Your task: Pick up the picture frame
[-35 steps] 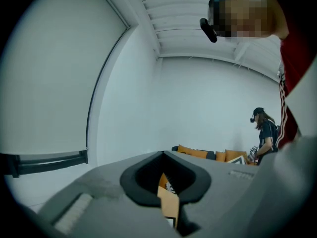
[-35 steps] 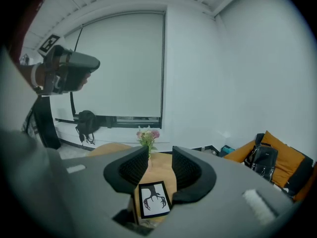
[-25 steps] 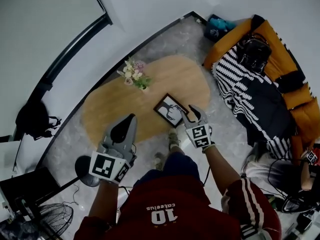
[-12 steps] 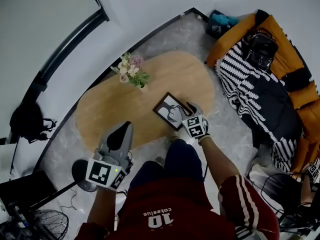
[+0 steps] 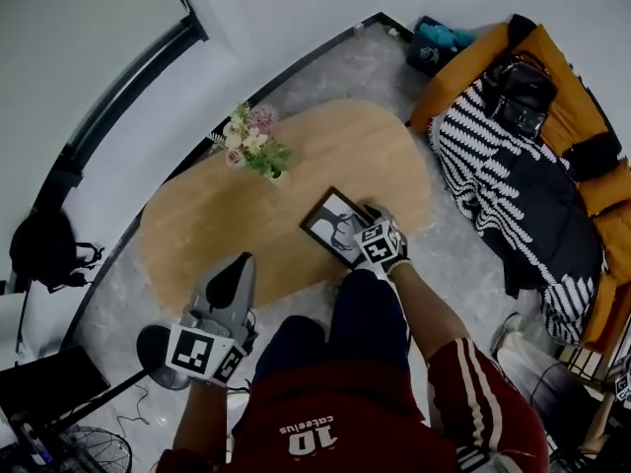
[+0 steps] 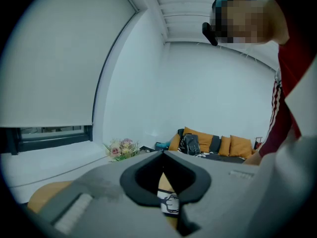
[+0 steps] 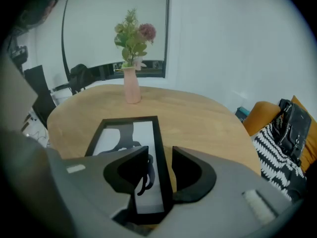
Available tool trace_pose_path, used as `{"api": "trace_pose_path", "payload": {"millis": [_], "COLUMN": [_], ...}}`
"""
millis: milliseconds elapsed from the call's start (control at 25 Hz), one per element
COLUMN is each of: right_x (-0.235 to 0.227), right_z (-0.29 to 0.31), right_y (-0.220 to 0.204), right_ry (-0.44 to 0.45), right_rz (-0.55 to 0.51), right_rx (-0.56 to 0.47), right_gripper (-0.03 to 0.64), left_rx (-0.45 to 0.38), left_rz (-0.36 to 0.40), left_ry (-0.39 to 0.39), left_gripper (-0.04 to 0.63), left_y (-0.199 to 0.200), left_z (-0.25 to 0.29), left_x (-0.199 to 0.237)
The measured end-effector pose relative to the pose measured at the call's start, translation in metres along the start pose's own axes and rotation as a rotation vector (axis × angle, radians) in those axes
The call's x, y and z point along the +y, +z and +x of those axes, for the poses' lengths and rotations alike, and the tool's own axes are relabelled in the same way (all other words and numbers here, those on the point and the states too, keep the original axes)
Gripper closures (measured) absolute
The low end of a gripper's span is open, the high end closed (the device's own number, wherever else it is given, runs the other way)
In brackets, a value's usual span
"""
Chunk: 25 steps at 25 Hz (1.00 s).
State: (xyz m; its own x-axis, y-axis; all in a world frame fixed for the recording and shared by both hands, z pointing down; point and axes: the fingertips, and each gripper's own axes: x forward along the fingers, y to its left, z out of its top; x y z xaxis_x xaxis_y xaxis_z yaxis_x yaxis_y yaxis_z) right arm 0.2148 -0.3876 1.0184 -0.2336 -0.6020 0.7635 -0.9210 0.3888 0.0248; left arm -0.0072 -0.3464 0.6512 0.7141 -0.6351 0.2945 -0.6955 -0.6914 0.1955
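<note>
While I am leaning over an oval wooden table (image 5: 217,220), I am holding my right gripper (image 7: 159,155) low over the frame (image 7: 128,133). The frame is lying flat on the table's near side, close to the edge nearest me. It is showing a black border round a white picture with a dark figure.

My right jaws are standing apart and straddling the frame's right border. One jaw is hanging over the picture, the other over bare wood just beside the border. I cannot tell whether either jaw is touching it.

My left gripper (image 6: 162,155) is hovering by the table's near edge, well apart from the frame. Its jaws are meeting at the tips and gripping nothing.

A pink vase (image 7: 132,86) of flowers (image 7: 131,31) is standing upright on the table's far side, beyond the frame. An orange sofa (image 5: 463,67) is sitting to my right, with a striped blanket (image 5: 493,175) and a black bag (image 5: 523,92) lying on it.
</note>
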Motion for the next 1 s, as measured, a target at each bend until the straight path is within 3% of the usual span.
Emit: {"api": "trace_pose_path", "payload": {"millis": [240,360,600,1000], "right_x": [-0.003,-0.001,-0.008,-0.005], "right_z": [0.011,0.013,0.014,0.01], "right_y": [-0.019,-0.018,-0.024,-0.022], "right_ry": [0.038,0.064,0.168,0.204], "right_rz": [0.037,0.046,0.215,0.218], "right_rx": [0.112,0.134,0.183,0.18], "right_gripper": [0.478,0.511,0.502,0.545], "left_rx": [0.005,0.01,0.012,0.03], "left_rz": [-0.007,-0.016,-0.019,-0.007], "left_ry": [0.002,0.008,-0.01,-0.009], "left_gripper": [0.592,0.592,0.592,0.592], "left_y": [0.004,0.003,0.003,0.008], "left_z": [0.0,0.002,0.013,0.011], "left_x": [0.005,0.009,0.006,0.002]}}
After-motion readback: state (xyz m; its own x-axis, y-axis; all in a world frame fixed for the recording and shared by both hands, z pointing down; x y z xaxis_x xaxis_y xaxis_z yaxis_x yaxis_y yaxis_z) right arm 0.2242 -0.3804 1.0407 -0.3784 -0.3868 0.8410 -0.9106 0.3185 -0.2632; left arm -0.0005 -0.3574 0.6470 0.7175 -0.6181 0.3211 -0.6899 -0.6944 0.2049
